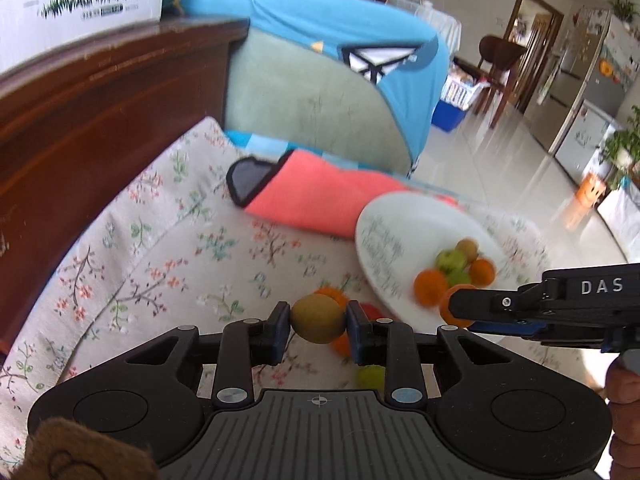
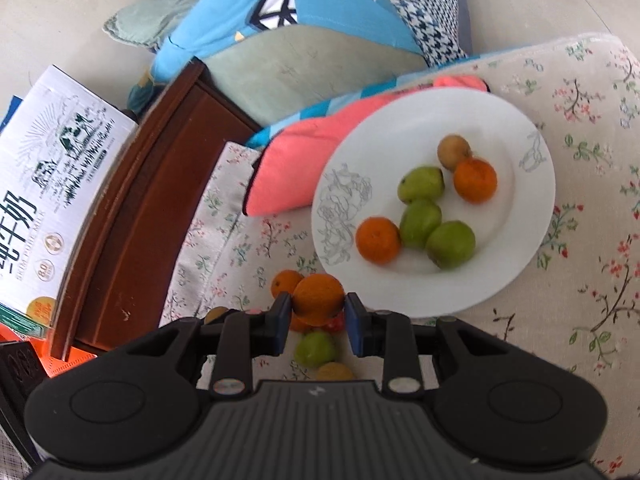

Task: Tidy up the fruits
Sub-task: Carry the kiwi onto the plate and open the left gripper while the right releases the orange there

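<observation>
My left gripper point(image 1: 318, 326) is shut on a brown-green kiwi point(image 1: 318, 318), held above the floral cloth. My right gripper point(image 2: 317, 314) is shut on an orange point(image 2: 319, 294); in the left wrist view it reaches in from the right point(image 1: 460, 308) with that orange point(image 1: 454, 312) at its tip. The white plate point(image 2: 520, 148) holds two oranges point(image 2: 378, 239), three green fruits point(image 2: 450, 243) and a kiwi point(image 2: 453, 152). Loose on the cloth below the grippers lie an orange point(image 2: 285, 282), a green fruit point(image 2: 315, 348), a red fruit point(image 1: 372, 311) and another kiwi point(image 2: 335, 372).
A pink cushion point(image 1: 320, 196) lies behind the plate, beside a blue and green cushion point(image 1: 320, 92). A dark wooden sofa arm point(image 1: 100, 92) runs along the left, with a milk carton box point(image 2: 52, 168) past it. A person's hand point(image 1: 624, 412) shows at the right edge.
</observation>
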Available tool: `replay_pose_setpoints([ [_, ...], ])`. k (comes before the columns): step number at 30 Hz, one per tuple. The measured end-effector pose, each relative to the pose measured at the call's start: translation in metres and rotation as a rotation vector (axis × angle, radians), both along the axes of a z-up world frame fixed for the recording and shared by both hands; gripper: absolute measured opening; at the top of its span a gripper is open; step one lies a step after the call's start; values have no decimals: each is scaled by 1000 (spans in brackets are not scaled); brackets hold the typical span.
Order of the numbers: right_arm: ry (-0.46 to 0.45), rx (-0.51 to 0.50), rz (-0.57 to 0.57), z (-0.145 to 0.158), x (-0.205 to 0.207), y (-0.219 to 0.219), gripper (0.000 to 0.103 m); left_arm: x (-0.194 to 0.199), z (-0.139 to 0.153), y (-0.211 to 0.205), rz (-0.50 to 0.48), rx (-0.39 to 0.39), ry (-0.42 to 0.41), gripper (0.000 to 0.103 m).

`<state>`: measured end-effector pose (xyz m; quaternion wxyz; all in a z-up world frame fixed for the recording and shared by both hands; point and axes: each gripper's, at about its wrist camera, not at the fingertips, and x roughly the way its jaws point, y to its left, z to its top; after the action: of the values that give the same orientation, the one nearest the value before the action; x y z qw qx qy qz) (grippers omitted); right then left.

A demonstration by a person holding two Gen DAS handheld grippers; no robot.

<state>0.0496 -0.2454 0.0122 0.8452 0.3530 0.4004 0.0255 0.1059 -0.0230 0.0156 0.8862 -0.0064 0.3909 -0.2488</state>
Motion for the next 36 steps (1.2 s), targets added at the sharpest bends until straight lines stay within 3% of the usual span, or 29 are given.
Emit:
replay_pose_setpoints([
  [15, -104, -55, -110, 39, -5, -45, 29, 7, 47, -42, -27, -95, -49, 27],
  [36, -79, -23, -150, 10, 25, -65, 29, 38, 5, -87, 47, -27, 17, 27],
])
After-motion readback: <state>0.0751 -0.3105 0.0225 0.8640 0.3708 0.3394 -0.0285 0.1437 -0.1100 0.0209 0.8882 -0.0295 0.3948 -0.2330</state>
